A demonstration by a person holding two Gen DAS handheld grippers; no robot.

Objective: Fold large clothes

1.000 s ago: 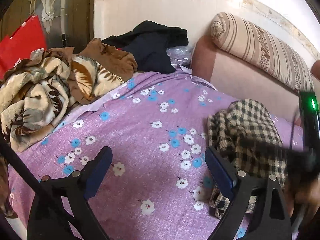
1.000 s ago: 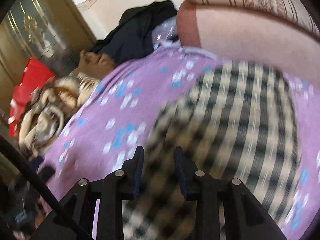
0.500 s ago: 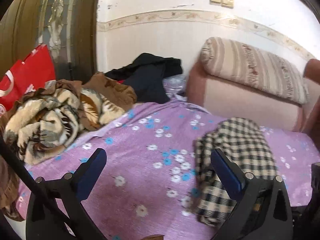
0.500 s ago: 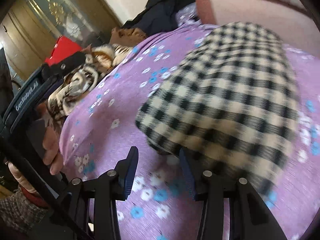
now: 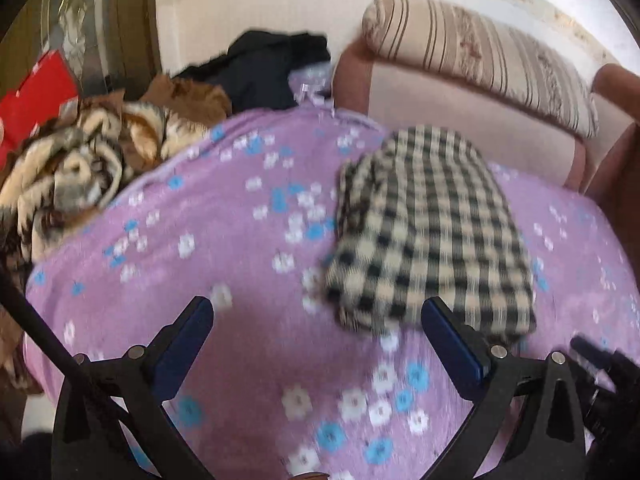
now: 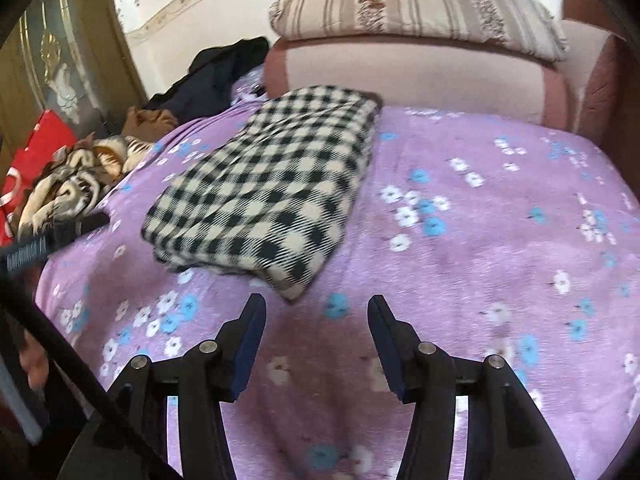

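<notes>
A black-and-cream checked garment (image 5: 432, 232) lies folded into a long bundle on the purple flowered bedspread (image 5: 240, 272). It also shows in the right wrist view (image 6: 272, 196), lying toward the headboard. My left gripper (image 5: 316, 320) is open and empty, just in front of the bundle's near end. My right gripper (image 6: 316, 312) is open and empty, a short way back from the bundle's near corner. Neither gripper touches the cloth.
A brown and cream patterned blanket (image 5: 76, 168) is heaped at the bed's left edge, with dark clothes (image 5: 264, 68) behind it. A striped pillow (image 5: 480, 56) lies on the pink headboard (image 6: 420, 76). A red bag (image 6: 36, 148) stands beside the bed.
My right gripper has opened wider and pulled back from the checked bundle, which now lies free on the bed. My left gripper has shifted its view toward the bundle.
</notes>
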